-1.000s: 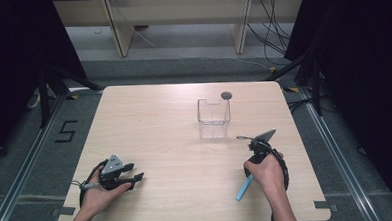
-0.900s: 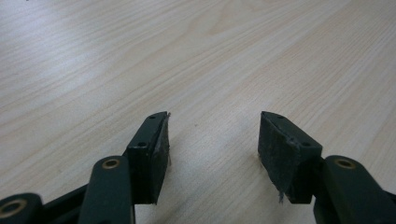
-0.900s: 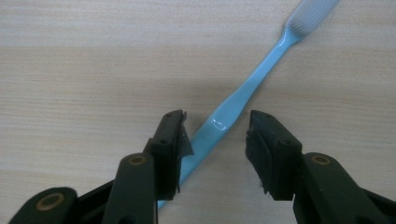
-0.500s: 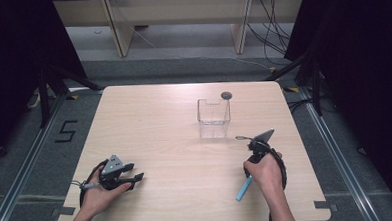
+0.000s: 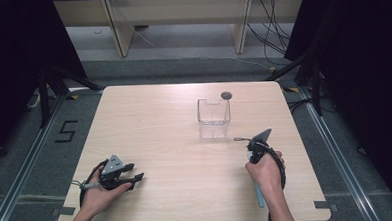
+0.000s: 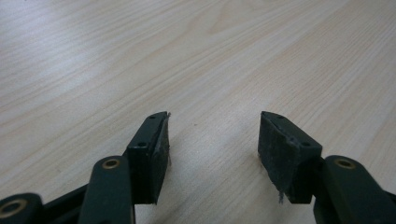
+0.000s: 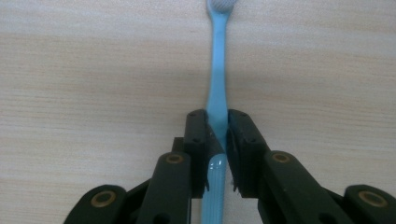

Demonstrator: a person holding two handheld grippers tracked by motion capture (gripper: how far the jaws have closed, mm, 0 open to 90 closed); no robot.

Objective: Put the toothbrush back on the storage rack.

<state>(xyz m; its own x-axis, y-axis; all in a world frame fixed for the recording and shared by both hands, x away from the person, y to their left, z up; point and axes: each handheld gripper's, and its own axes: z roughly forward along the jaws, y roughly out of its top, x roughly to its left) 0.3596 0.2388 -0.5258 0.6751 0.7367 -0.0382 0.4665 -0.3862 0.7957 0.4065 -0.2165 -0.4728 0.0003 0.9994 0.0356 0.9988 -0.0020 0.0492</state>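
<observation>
Fingers (image 7: pixel 233 140) of the right gripper (image 7: pixel 217 128) have just closed and now pinch the blue toothbrush (image 7: pixel 218 88) at mid-handle, low over the surface (image 5: pixel 175 136) at its near right. Left gripper (image 6: pixel 212 140), fingers apart around nothing, rests near left. Farther off stands a clear container (image 5: pixel 213 112), a small grey object (image 5: pixel 227 95) behind it.

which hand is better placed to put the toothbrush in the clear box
Right. Its hand-held gripper is already clamped on the blue toothbrush, near the clear box. The left hand-held gripper is open, holding nothing.
</observation>
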